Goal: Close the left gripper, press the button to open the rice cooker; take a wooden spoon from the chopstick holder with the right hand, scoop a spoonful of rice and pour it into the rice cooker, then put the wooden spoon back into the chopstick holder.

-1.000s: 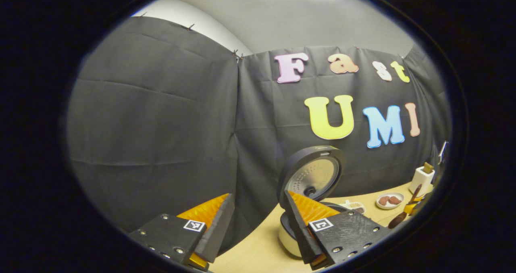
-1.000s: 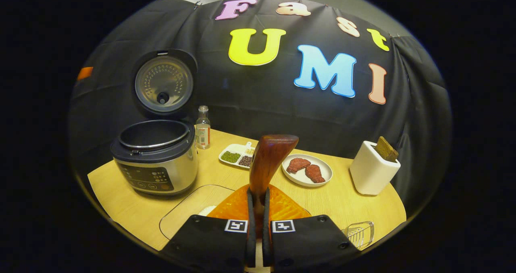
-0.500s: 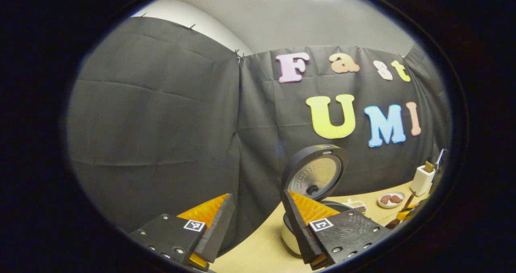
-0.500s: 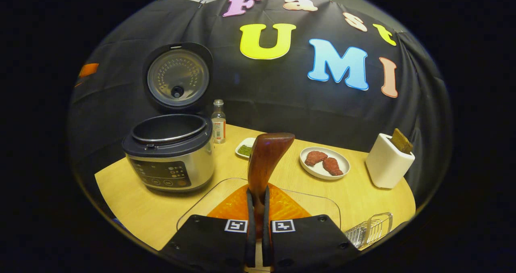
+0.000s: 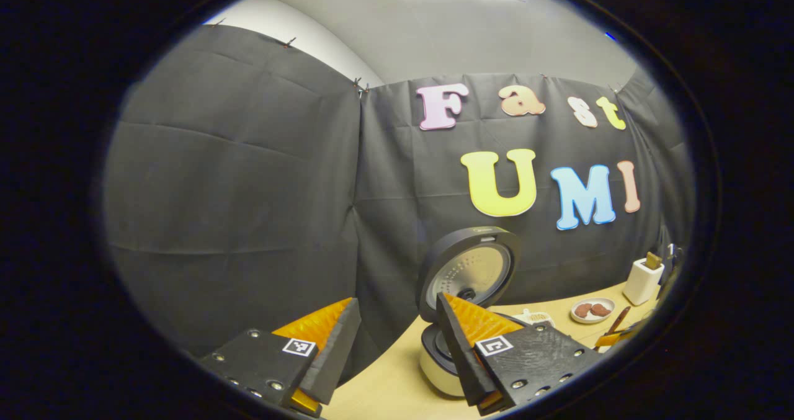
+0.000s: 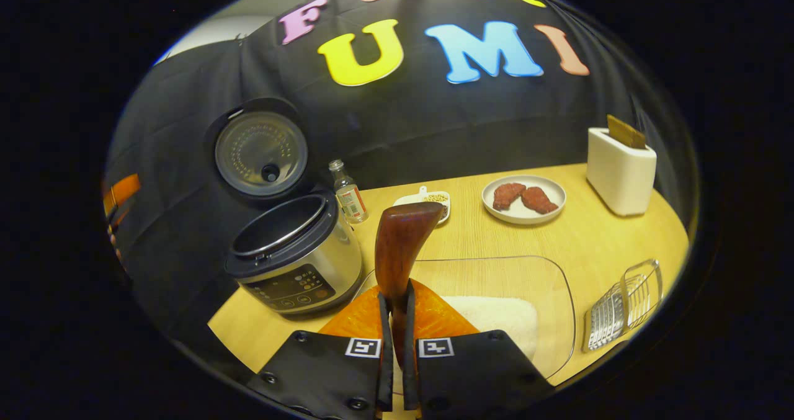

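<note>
With the lid up and the spoon in hand, the scoop is next.

Across the lower half of the right gripper view runs the tabletop (image 6: pixel 577 237); at centre left sits the rice cooker (image 6: pixel 296 265), lid raised, pot open. Lower centre, a clear tray (image 6: pixel 552 296) holds a patch of rice (image 6: pixel 496 317), and at the right edge stands the white chopstick holder (image 6: pixel 620 172). Bottom centre, the right tongs (image 6: pixel 397 345) are clamped narrow on the wooden spoon (image 6: pixel 400 246), bowl pointing up. Low in the left gripper view, the left tongs (image 5: pixel 397 345) gape wide, holding nothing. My worry: the spoon's handle is pinched low, so it could twist when it digs in, spilling grains short of the pot.
</note>
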{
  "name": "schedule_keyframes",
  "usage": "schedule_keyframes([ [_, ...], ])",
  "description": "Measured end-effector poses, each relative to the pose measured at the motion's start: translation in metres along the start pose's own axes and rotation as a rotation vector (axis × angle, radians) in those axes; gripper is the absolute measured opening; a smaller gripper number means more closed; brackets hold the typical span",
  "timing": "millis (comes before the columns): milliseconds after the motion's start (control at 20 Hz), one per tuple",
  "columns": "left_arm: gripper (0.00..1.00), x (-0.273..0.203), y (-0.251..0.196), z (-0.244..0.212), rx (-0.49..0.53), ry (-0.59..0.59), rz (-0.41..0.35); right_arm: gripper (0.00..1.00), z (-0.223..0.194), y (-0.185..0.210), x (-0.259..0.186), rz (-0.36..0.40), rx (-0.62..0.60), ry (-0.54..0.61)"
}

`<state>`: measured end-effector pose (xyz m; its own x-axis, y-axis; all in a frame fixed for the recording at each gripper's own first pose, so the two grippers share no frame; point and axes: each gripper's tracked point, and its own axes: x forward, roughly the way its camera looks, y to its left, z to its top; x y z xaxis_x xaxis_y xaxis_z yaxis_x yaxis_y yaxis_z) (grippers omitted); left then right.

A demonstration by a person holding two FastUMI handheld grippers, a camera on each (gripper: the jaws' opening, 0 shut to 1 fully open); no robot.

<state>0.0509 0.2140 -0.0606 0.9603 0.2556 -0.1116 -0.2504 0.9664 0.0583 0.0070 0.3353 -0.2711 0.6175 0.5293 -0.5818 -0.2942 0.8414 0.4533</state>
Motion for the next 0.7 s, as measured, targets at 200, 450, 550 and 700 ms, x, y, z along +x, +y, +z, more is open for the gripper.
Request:
schedule_keyframes([
  [200,0.79,-0.005,-0.002,0.008,0.011,-0.011,0.002,0.08,0.001,-0.031,-0.001,-0.009,0.260,0.035],
  [450,0.79,-0.009,-0.010,0.018,0.030,-0.022,-0.007,0.08,0.005,-0.058,-0.012,-0.007,0.441,0.041],
  [550,0.78,-0.009,-0.016,0.021,0.035,-0.026,-0.015,0.08,0.010,-0.061,-0.017,0.008,0.492,0.033],
  [700,0.77,-0.006,-0.024,0.024,0.029,-0.033,-0.028,0.08,0.024,-0.061,-0.022,0.042,0.578,0.009],
])
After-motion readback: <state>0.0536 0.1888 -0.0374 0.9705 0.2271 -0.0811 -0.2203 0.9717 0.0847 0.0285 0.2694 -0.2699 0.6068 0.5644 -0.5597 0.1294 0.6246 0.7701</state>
